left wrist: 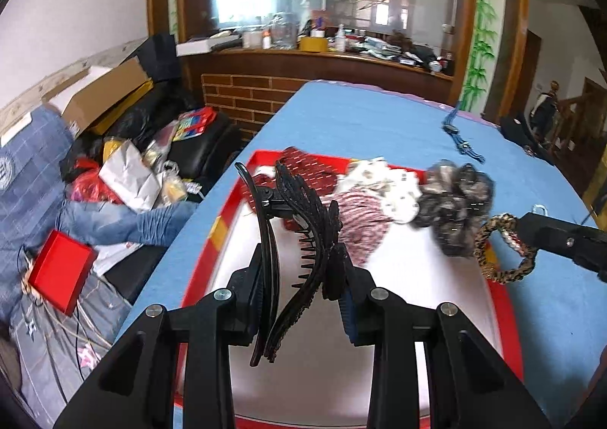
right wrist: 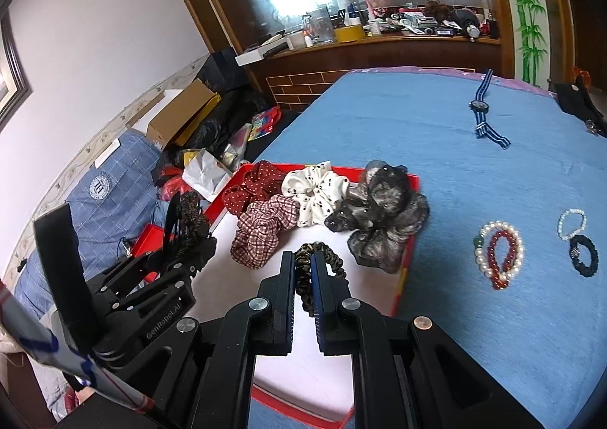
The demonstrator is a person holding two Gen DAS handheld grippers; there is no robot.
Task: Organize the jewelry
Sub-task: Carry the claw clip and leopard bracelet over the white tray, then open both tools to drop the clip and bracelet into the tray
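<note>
My left gripper [left wrist: 299, 300] is shut on a black hair claw clip [left wrist: 299, 239] and holds it above the red-rimmed white tray [left wrist: 224, 239]. My right gripper [right wrist: 303, 269] is shut on a leopard-print scrunchie [right wrist: 322, 258] over the tray [right wrist: 409, 258]; the scrunchie also shows at the right of the left wrist view [left wrist: 500, 250]. In the tray lie a red dotted scrunchie [right wrist: 258, 182], a white scrunchie [right wrist: 318, 190], a plaid scrunchie [right wrist: 265, 228] and a grey sheer scrunchie [right wrist: 383, 212]. The left gripper shows at the left of the right wrist view [right wrist: 189, 239].
On the blue tablecloth [right wrist: 455, 148] lie pearl and red bead bracelets [right wrist: 499, 252], a white and a black bracelet [right wrist: 580, 239], and a striped-strap watch [right wrist: 481, 110]. A cluttered sofa [left wrist: 95, 182] stands left of the table. A black bag [right wrist: 576, 99] sits at the far right corner.
</note>
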